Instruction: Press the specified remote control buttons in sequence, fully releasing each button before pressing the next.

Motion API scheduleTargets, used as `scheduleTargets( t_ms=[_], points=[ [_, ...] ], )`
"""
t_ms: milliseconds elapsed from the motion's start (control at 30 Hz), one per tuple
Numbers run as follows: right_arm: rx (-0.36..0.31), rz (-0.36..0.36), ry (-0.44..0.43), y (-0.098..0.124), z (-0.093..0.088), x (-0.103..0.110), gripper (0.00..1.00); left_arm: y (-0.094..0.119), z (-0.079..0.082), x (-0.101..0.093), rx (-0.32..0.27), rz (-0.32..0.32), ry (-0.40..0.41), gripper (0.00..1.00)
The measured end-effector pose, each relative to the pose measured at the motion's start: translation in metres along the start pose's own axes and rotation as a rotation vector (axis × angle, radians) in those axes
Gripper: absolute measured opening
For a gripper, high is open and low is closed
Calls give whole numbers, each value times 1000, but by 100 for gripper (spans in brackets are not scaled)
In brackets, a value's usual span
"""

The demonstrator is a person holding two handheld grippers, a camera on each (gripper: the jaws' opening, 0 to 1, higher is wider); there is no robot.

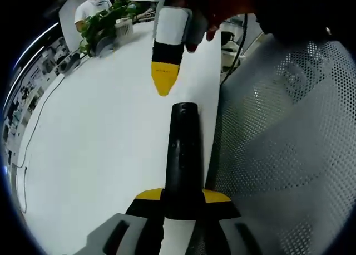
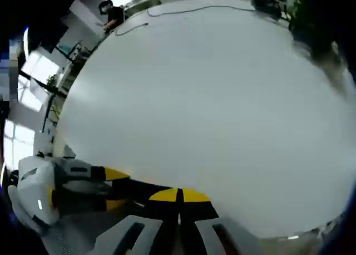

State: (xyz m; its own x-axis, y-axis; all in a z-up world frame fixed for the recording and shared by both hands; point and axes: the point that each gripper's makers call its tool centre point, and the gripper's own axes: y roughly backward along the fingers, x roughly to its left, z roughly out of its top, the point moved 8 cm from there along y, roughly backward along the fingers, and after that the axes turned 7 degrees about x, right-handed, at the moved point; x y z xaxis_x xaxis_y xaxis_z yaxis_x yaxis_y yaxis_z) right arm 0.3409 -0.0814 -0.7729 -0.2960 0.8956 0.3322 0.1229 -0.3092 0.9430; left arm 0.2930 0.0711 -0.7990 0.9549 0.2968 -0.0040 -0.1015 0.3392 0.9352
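Surface: white table (image 1: 100,132), plant (image 1: 103,18) at far end.
Left gripper (image 1: 183,202): clamped on black remote (image 1: 183,155).
Right gripper (image 2: 179,202): jaws pressed together, holding nothing, hovering beyond remote's far tip.

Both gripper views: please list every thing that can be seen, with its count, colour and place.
Remote control: one, black, held between the left tool's jaws.
Table: one, white, under both tools.
Plant: one, green, far end of table.
Cable: one, dark, far table edge.
Mesh chair: one, grey, beside table.
Left tool: yellow-black jaws, shut on remote.
Right tool: yellow tip, shut, above remote's far end.
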Motion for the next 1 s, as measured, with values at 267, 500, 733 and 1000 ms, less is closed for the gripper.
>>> scheduleTargets(
  t_ms=[267,500,733,1000],
  points=[
    [90,-80,35,-11,-7,-2,0,0,-1,1,-11,-11,-13,25],
    [79,-64,31,-10,-4,-1,0,0,-1,3,-8,-15,-21,25],
    [89,-75,40,-11,-4,0,0,1,-1,4,-8,-17,-27,25],
    [96,-50,21,-12,-4,-5,0,1,0,4,-12,-20,-33,25]
  ],
)
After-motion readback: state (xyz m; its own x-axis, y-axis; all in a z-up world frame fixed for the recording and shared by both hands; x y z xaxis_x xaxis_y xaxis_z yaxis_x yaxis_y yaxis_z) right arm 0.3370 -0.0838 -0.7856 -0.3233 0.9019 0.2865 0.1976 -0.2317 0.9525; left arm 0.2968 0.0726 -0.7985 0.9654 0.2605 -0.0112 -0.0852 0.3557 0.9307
